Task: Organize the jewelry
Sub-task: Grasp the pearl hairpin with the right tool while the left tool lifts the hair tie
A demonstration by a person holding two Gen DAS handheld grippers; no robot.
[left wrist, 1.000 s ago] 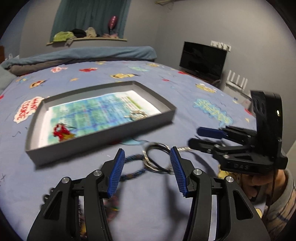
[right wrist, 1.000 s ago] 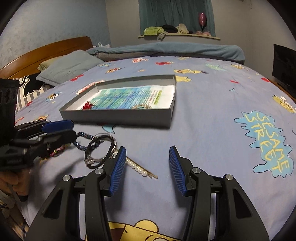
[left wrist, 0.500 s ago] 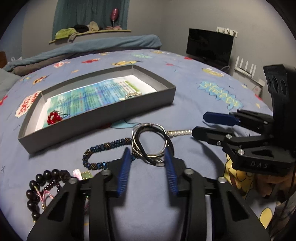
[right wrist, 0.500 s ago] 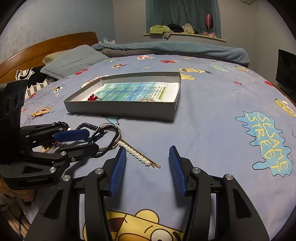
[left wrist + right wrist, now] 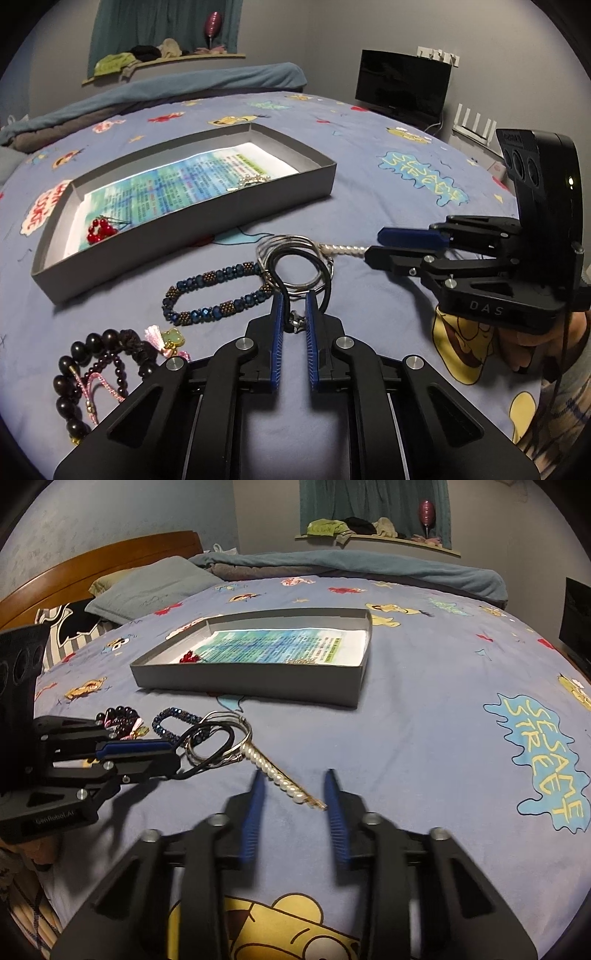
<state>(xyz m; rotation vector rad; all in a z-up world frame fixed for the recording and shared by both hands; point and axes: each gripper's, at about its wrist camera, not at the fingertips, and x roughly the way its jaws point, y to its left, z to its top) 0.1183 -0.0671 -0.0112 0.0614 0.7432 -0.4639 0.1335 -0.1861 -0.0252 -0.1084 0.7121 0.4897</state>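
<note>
A bundle of silver and black bangles lies on the blue bedsheet in front of the grey tray. My left gripper has closed on the near edge of the bangles. A pearl hair clip lies beside them, its end between the fingers of my right gripper, which is open and narrowing around it. In the left wrist view the right gripper sits at the pearl clip. The tray holds a red bead piece and a silver piece.
A blue beaded bracelet lies left of the bangles. Dark bead bracelets with a pink tassel charm lie at the near left. Pillows and a wooden headboard are far left; a TV stands beyond the bed.
My left gripper closed from wide open onto the bangles. My right gripper moved forward onto the pearl clip and its fingers are closing in.
</note>
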